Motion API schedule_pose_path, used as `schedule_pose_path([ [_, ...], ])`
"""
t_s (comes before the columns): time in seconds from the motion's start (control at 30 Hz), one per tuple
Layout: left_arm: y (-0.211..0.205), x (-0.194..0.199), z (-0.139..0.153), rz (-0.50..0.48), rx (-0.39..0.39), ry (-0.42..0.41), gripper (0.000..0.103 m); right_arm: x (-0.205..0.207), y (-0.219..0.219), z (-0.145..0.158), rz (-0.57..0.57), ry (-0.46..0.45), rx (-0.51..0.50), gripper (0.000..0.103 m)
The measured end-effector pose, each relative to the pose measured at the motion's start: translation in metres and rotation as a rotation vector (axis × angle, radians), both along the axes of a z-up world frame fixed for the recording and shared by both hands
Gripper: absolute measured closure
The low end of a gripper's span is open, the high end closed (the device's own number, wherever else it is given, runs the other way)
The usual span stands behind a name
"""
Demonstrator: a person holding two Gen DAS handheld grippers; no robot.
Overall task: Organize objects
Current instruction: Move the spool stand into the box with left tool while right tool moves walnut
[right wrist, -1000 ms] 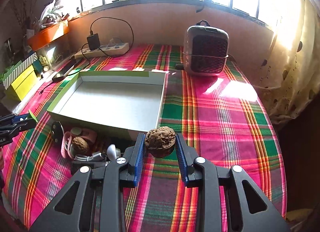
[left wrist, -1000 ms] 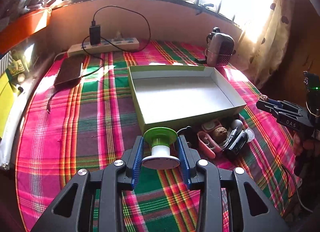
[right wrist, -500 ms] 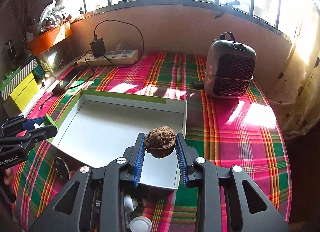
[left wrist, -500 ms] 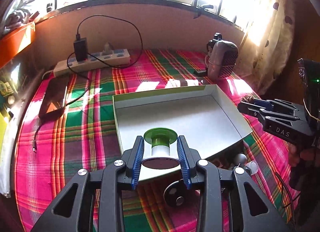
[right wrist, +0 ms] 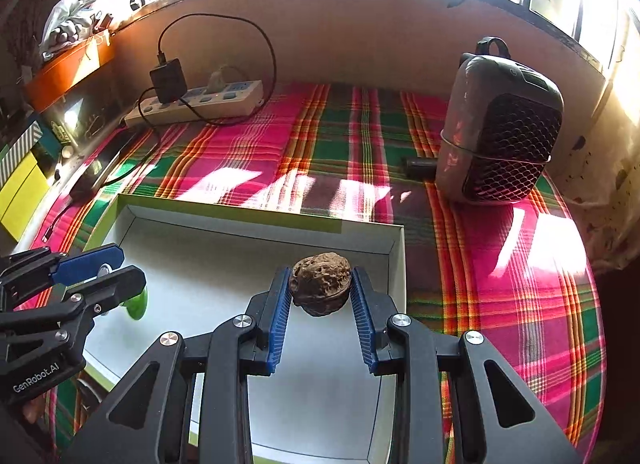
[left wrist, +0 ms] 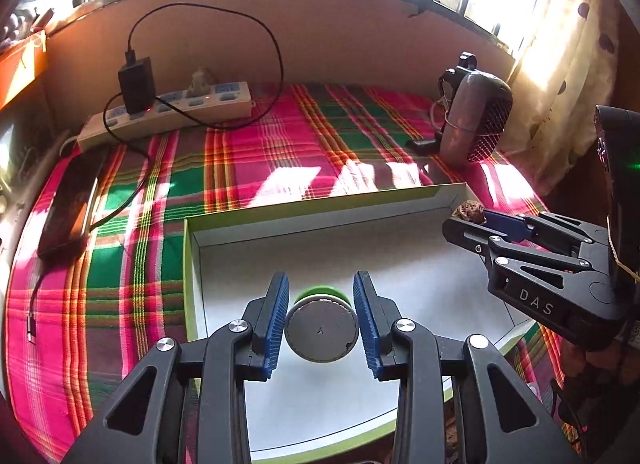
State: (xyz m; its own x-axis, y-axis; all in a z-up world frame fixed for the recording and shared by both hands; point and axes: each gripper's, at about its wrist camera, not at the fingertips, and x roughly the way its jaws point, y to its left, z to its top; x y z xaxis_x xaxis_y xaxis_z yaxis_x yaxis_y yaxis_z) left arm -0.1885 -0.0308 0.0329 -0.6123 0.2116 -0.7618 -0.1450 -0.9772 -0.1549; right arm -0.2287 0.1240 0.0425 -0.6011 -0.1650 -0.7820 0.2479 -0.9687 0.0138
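L grip: left gripper (left wrist: 321, 322) clamped on green-capped spool (left wrist: 321, 330), blue pads tight on both sides of its round white end, green cap pointing away from cam.
L pos: I've got it hanging over white box (left wrist: 192, 264) floor, near-left part, not touching.
R grip: right gripper (right wrist: 320, 300) clamped on walnut (right wrist: 320, 284), pads on both flanks.
R pos: over box near its right wall, held clear of floor.
Cross-view: from L cam I see R gripper at right w/ walnut at the tips; from R cam L gripper at left, green cap showing.
Box: open, on plaid cloth (right wrist: 500, 264), floor bare where I can see it.
Bkgd: power strip (left wrist: 168, 111) w/ charger at back wall, heater (right wrist: 500, 135) back right, phone (left wrist: 68, 207) left on cloth.
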Motion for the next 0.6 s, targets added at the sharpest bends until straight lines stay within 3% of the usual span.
schedule_pose_path([
  [0.13, -0.001, -0.005, -0.003, 0.007, 0.007, -0.007, 0.072, -0.007, -0.001, -0.004, 0.002, -0.004, 0.009, 0.071],
  [0.2, -0.001, -0.008, -0.005, 0.012, -0.002, -0.010, 0.078, -0.012, -0.002, -0.007, 0.000, -0.010, 0.010, 0.071],
  [0.6, -0.001, -0.015, -0.009, 0.020, -0.011, -0.025, 0.078, -0.023, -0.004, -0.013, -0.009, -0.025, 0.028, 0.071],
])
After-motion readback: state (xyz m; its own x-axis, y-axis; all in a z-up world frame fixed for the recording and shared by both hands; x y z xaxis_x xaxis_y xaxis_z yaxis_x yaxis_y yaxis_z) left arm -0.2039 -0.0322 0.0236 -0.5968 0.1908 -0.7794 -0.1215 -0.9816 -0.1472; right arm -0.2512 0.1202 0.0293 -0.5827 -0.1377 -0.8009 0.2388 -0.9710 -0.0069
